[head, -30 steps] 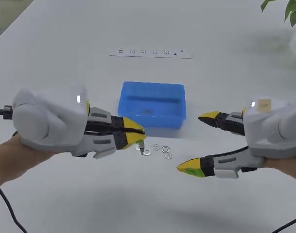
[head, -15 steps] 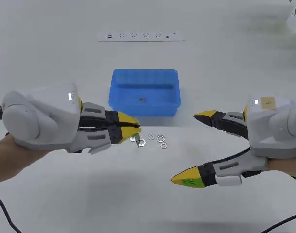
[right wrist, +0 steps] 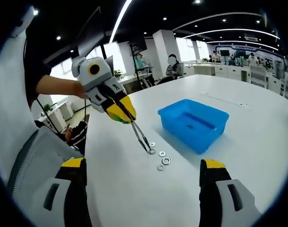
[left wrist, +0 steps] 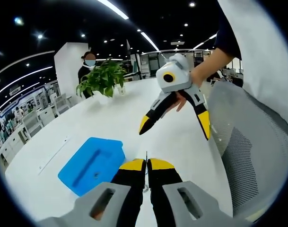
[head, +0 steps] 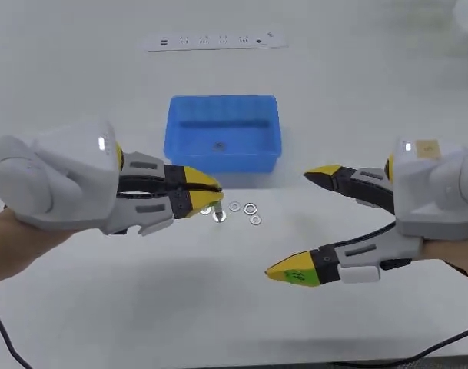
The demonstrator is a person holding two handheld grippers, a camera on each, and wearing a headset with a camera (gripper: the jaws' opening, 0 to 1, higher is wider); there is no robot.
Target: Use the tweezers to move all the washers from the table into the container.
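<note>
Washers (head: 250, 208), five, on table (head: 141, 307) beside one blue container (head: 218, 163); left gripper (head: 217, 187) fingers clamped on tweezers (right wrist: 141, 135), right gripper (head: 287, 223) fingers apart

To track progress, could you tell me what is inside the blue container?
One small grey item, probably a washer, lies on the floor of the blue container. Its near wall hides the floor just behind it.

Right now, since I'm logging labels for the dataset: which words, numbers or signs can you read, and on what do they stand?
No text reads clearly.
Tan sticker on top of the right gripper: too blurred to read.
Green sticker near that gripper's lower tip: dark marks, too small to read.
Power strip: markings too small to read.
</note>
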